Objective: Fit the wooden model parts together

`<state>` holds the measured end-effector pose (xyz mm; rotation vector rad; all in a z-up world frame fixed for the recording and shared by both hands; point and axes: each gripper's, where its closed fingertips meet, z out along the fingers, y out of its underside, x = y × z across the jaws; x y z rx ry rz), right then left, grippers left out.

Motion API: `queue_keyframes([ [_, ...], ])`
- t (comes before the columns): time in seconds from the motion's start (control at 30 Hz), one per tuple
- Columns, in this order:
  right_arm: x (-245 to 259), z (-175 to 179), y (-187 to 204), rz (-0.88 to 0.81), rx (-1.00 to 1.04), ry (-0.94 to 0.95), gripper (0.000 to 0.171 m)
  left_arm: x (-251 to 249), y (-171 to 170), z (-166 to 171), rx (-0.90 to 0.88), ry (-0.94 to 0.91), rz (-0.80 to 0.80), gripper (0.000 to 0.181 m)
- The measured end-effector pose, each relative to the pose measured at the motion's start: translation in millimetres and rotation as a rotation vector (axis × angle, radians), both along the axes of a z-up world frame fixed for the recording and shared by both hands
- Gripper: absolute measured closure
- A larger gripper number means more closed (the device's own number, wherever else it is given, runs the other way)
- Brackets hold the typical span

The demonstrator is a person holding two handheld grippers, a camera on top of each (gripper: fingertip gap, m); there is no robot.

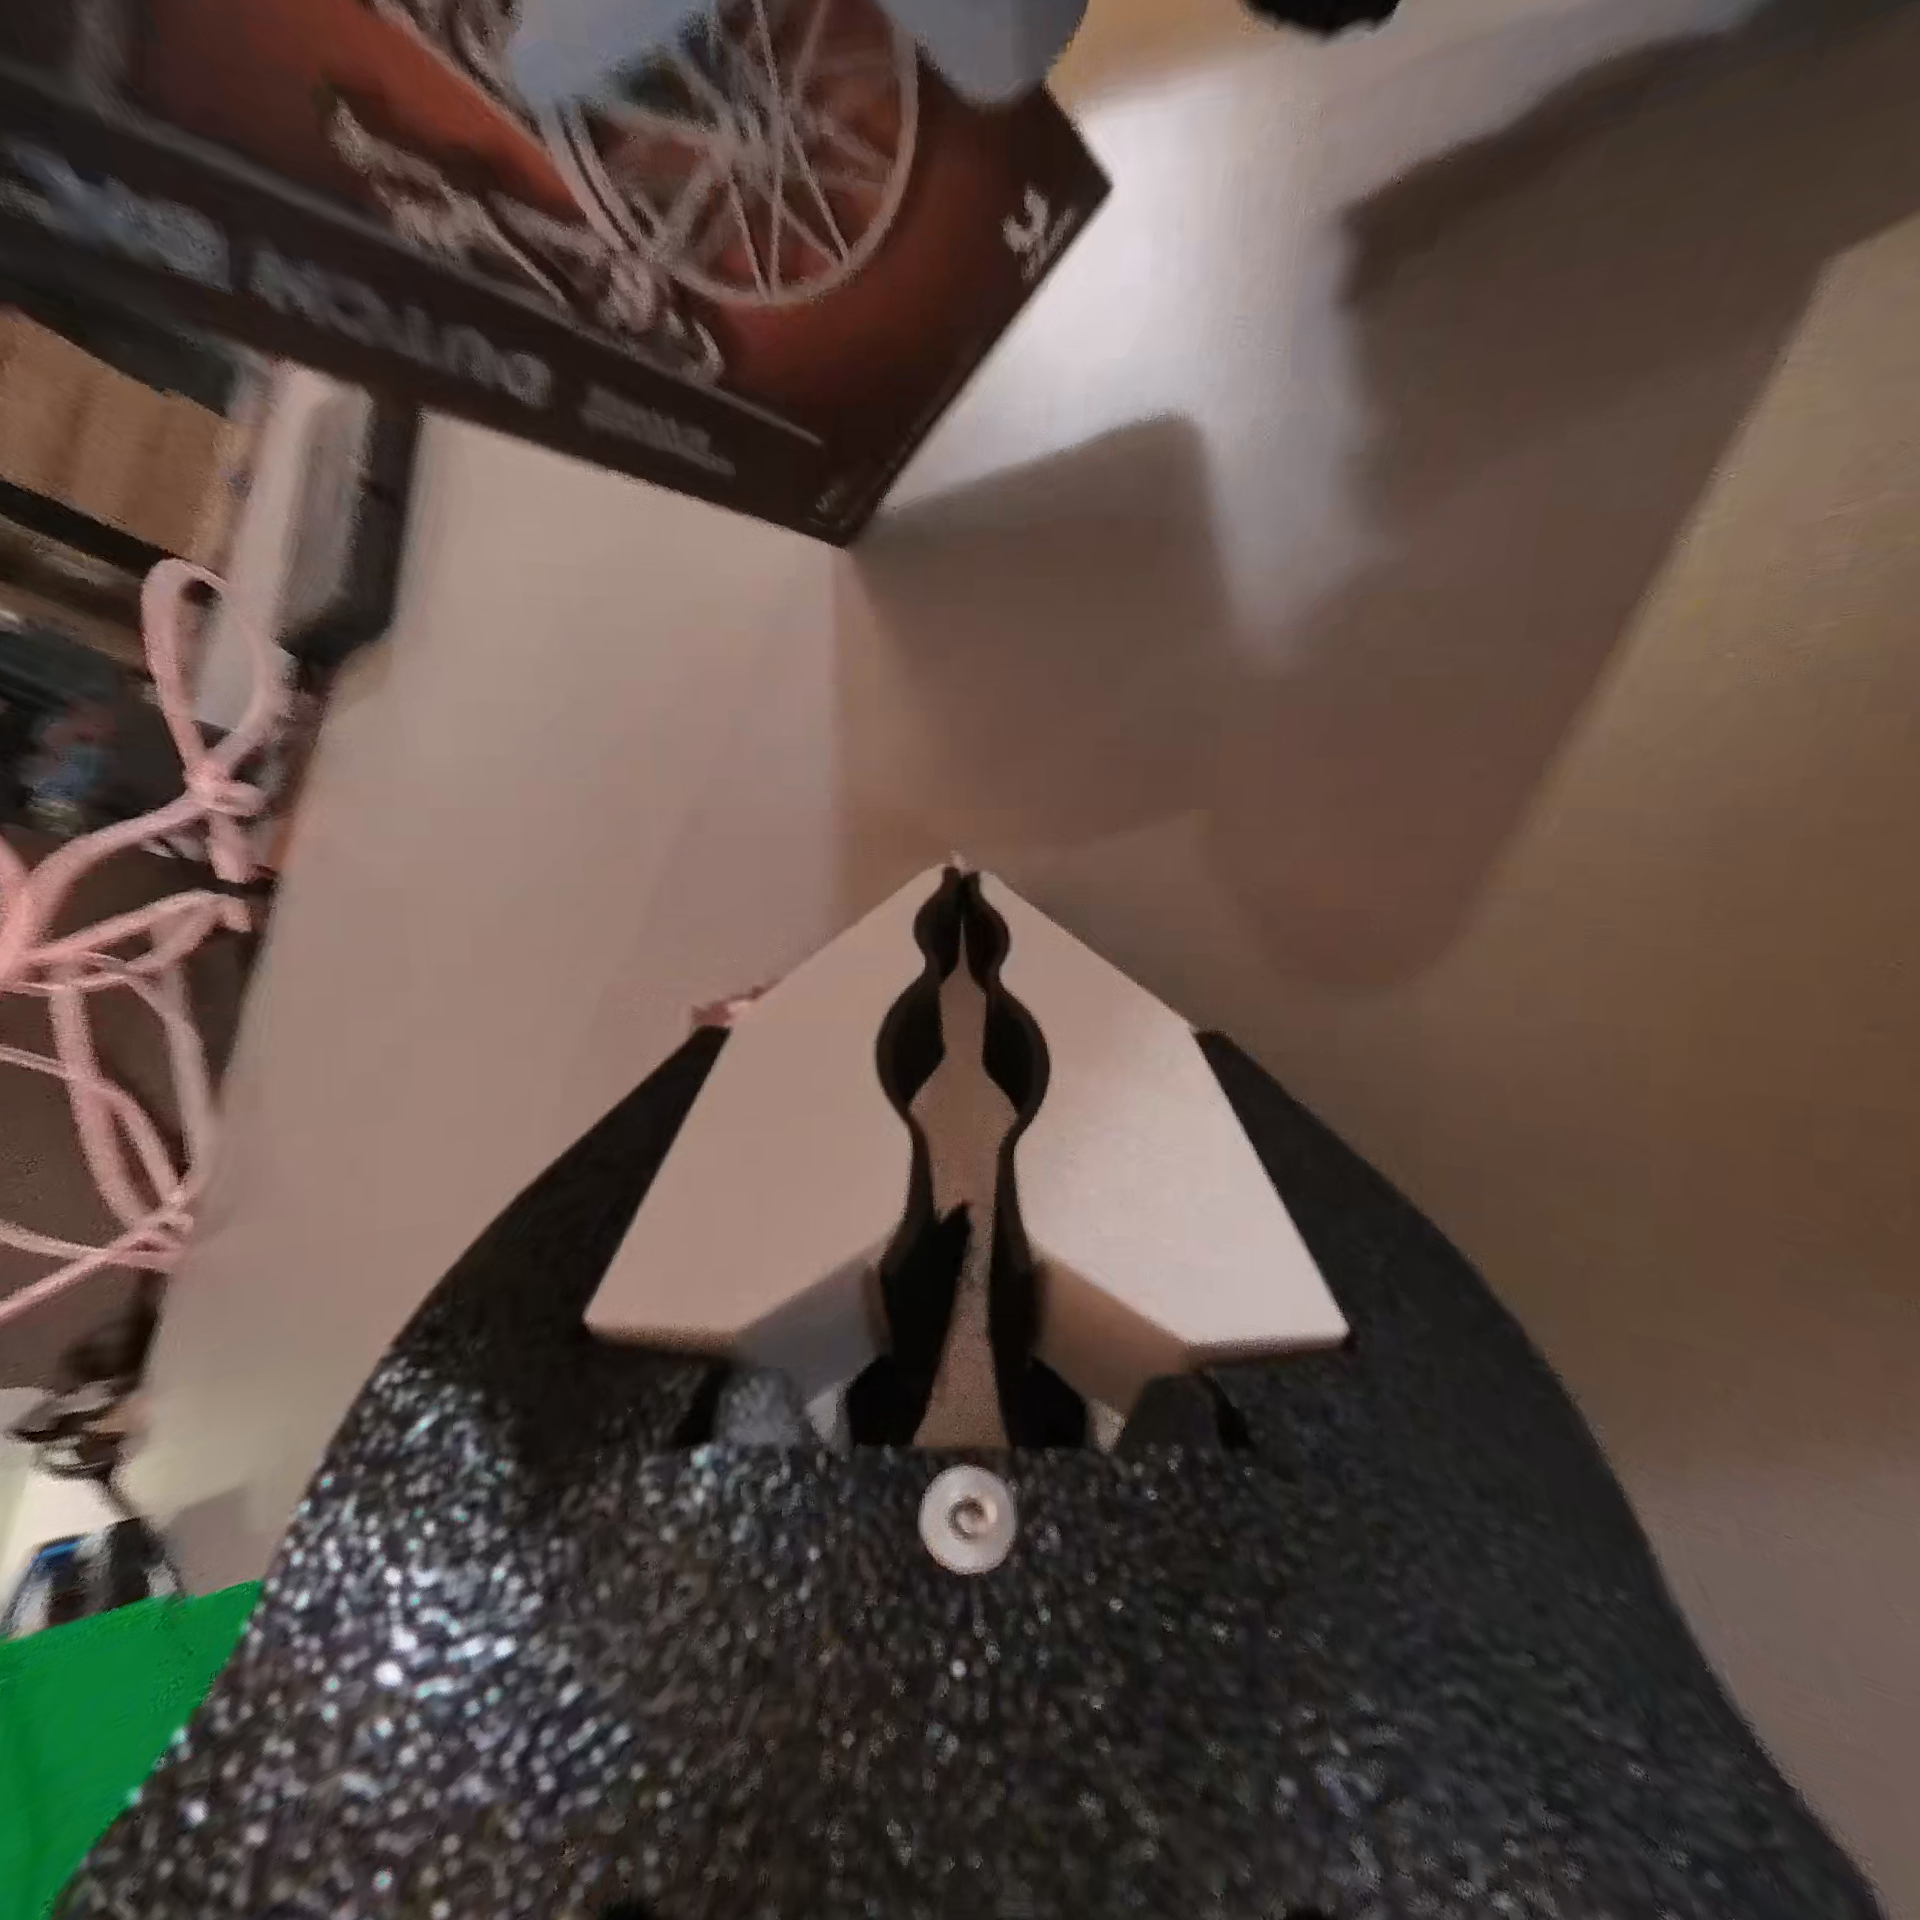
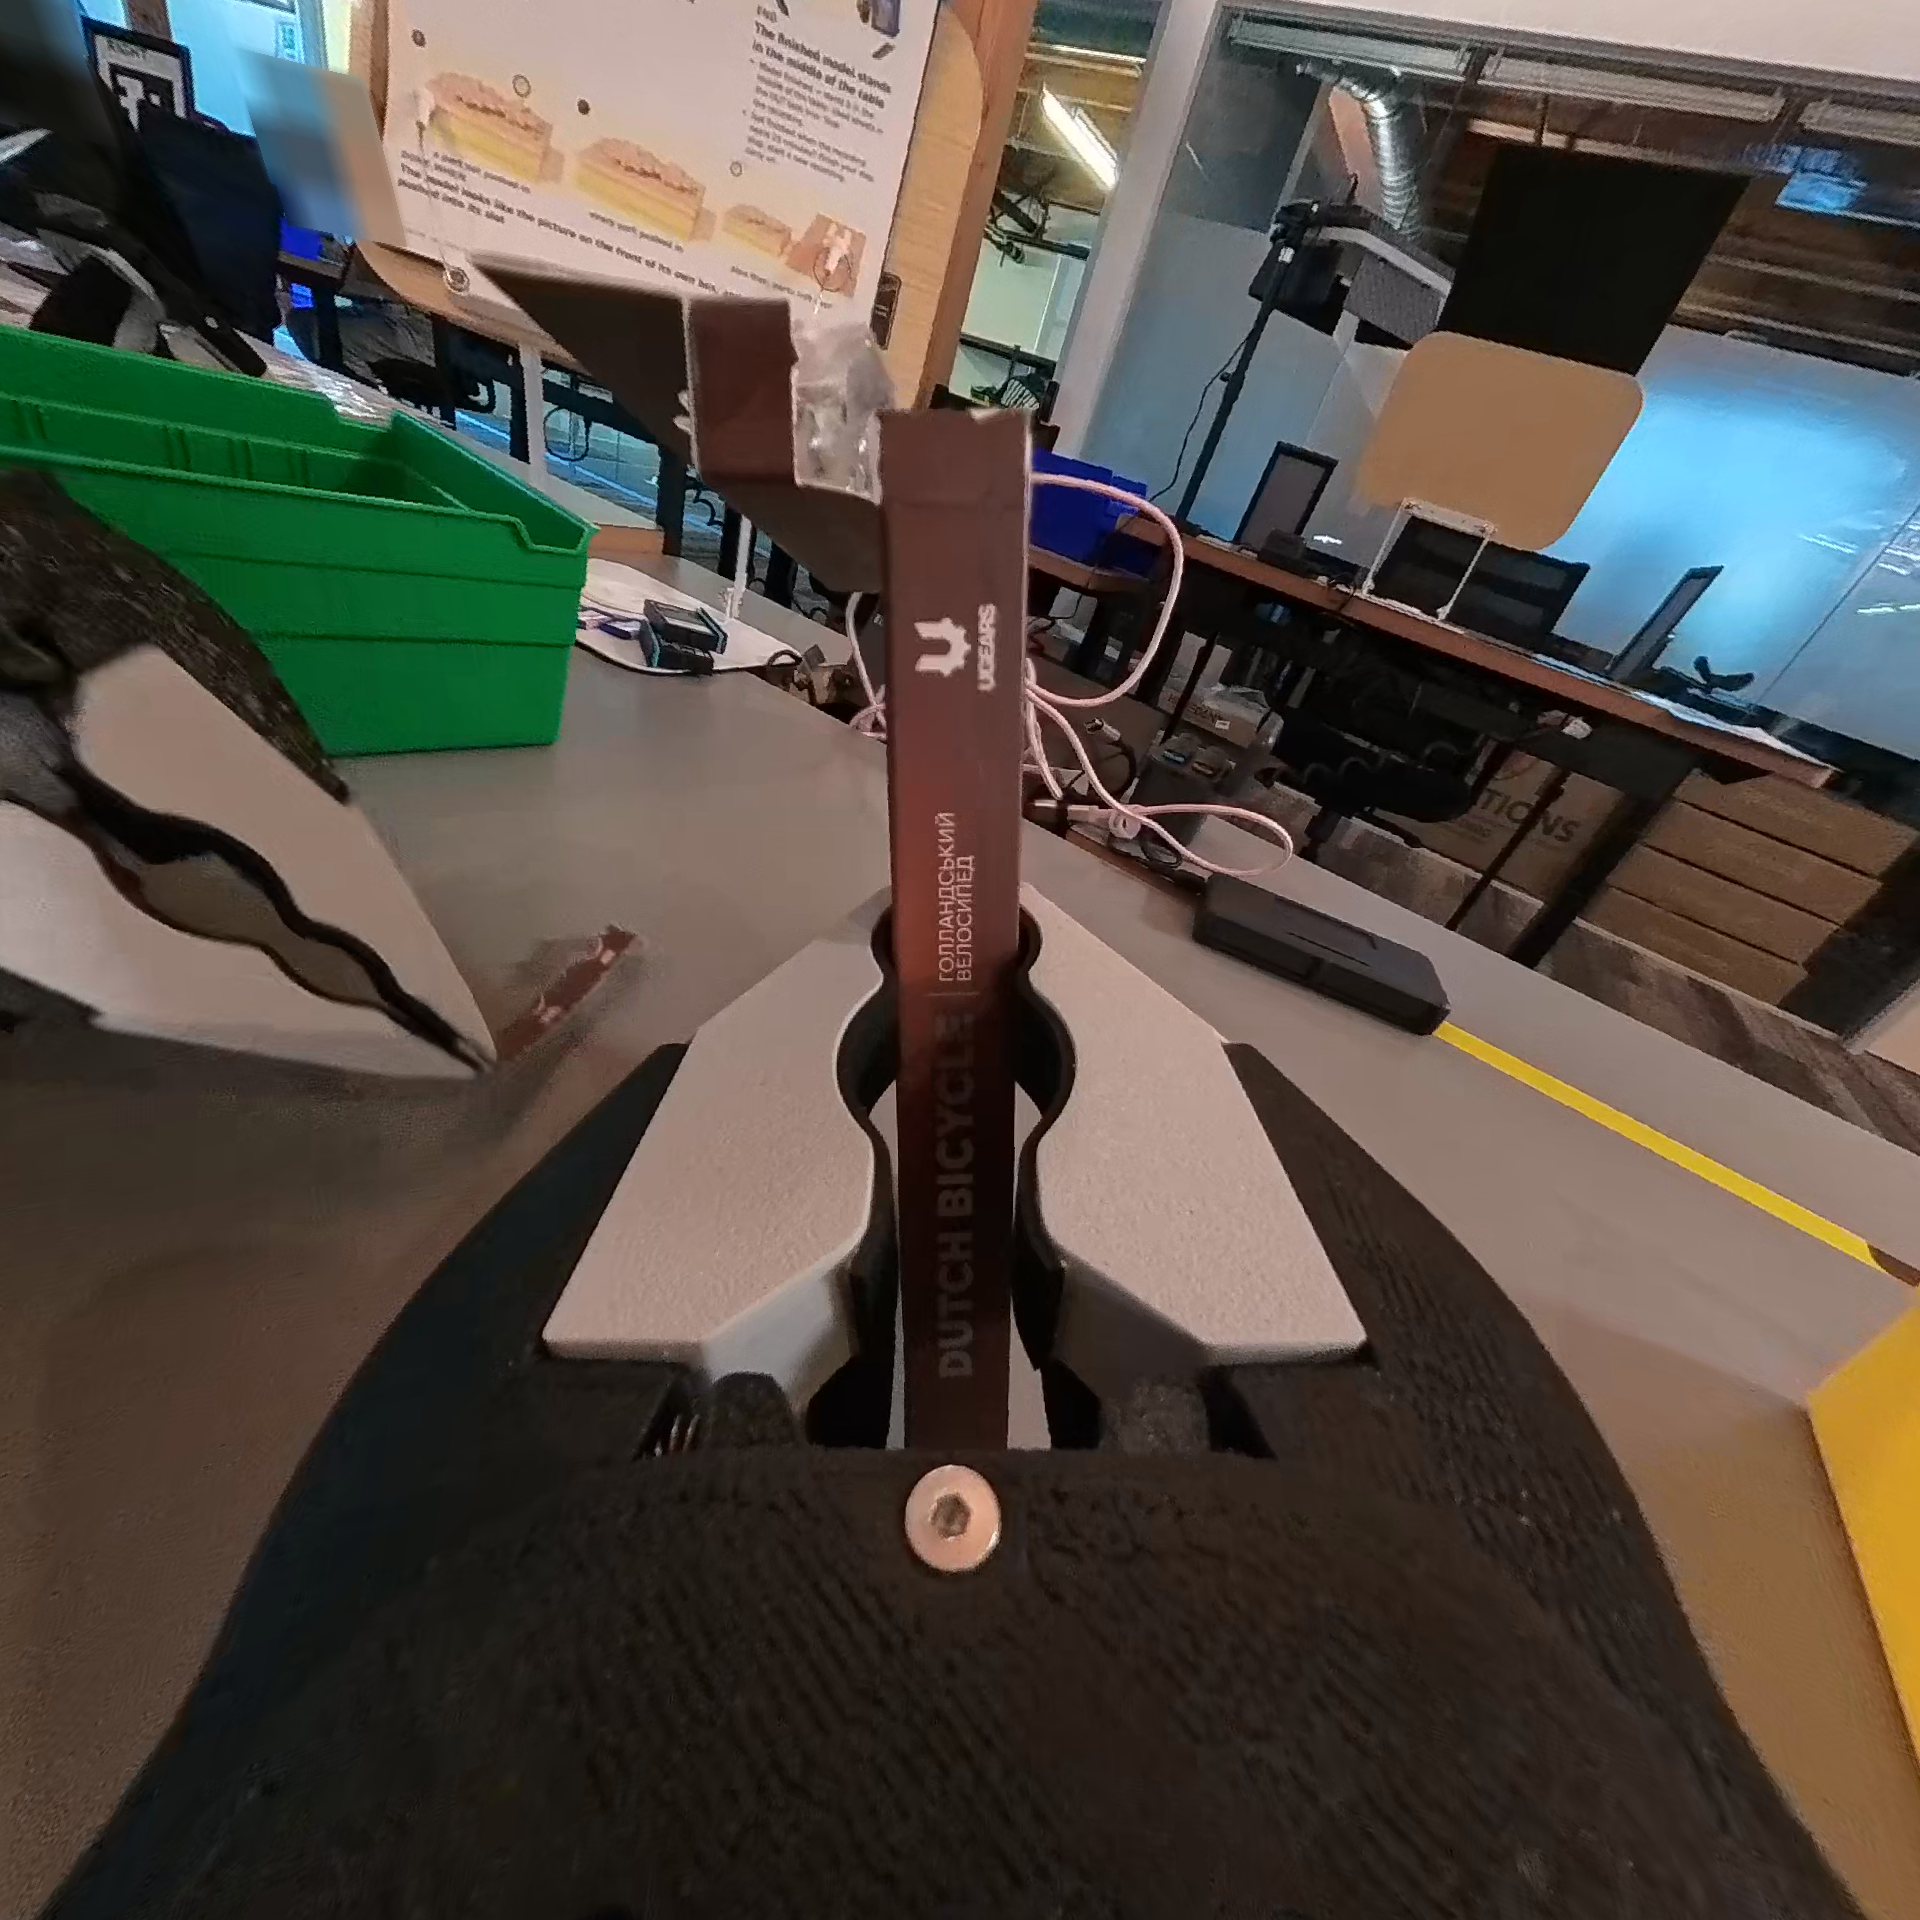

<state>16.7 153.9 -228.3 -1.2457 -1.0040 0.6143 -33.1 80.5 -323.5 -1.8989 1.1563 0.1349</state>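
Grey bench (image 2: 727,831) fills mid-frame of the right wrist view, with stacked green plastic bins (image 2: 343,582) at left, pink cables (image 2: 1122,748) behind, and an office beyond. Centre frame, the right gripper (image 2: 956,1039) has its jaws clamped on a dark brown cardboard model box (image 2: 951,831), held edge-on with its end flap open. At left, the left gripper (image 2: 457,1049) (image 1: 961,883) has its jaws pressed together; its own view is blurred, with the box (image 1: 520,208) at upper left.

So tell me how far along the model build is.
Early, by the look of it. Done: the kit box is off the table and one end flap hangs open. In hand: the right gripper is clamped on the box's narrow side, and the left gripper is shut, with nothing visible between its fingers. Left: no wooden parts are in view, so unpacking and all the fitting remain.
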Motion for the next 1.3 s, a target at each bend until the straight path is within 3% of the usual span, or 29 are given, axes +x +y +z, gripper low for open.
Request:
queue_keyframes([
  [0.03,0,1,-1,0.005,-0.001,0.003,0.158,1,-3,14,0.058,-0.005,-0.005,0.181],
  [0.17,-1,4,-5,0.02,0.008,0.008,0.158,-5,-36,91,0.363,-0.123,0.068,0.181],
  [0.27,-2,7,-8,0.027,0.021,0.011,0.158,-43,-71,149,0.654,-0.212,0.254,0.181],
  [0.33,-3,7,-10,0.036,0.021,0.014,0.158,-79,-90,168,0.761,-0.212,0.395,0.181],
  [0.5,-7,6,-14,0.053,0.016,0.008,0.158,-160,-106,173,0.758,-0.23,0.697,0.181],
  [0.7,-6,6,-14,0.052,0.021,0.004,0.158,-211,-100,141,0.543,-0.46,0.939,0.179],
  [0.77,-6,6,-14,0.053,0.018,0.003,0.158,-211,-95,134,0.49,-0.49,0.934,0.149],
  [0.83,-7,5,-15,0.057,0.017,-0.001,0.158,-209,-91,133,0.476,-0.49,0.927,0.135],
  [1.0,-10,4,-19,0.058,0.077,-0.039,0.158,-171,-83,166,0.621,-0.39,0.789,0.134],
  [1.17,-11,6,-28,0.054,0.31,-0.147,0.158,-65,-64,197,0.662,-0.36,0.33,0.138],
  [1.3,-14,5,-40,0.09,0.476,-0.216,0.158,-16,-52,188,0.596,-0.224,0.072,0.146],
])
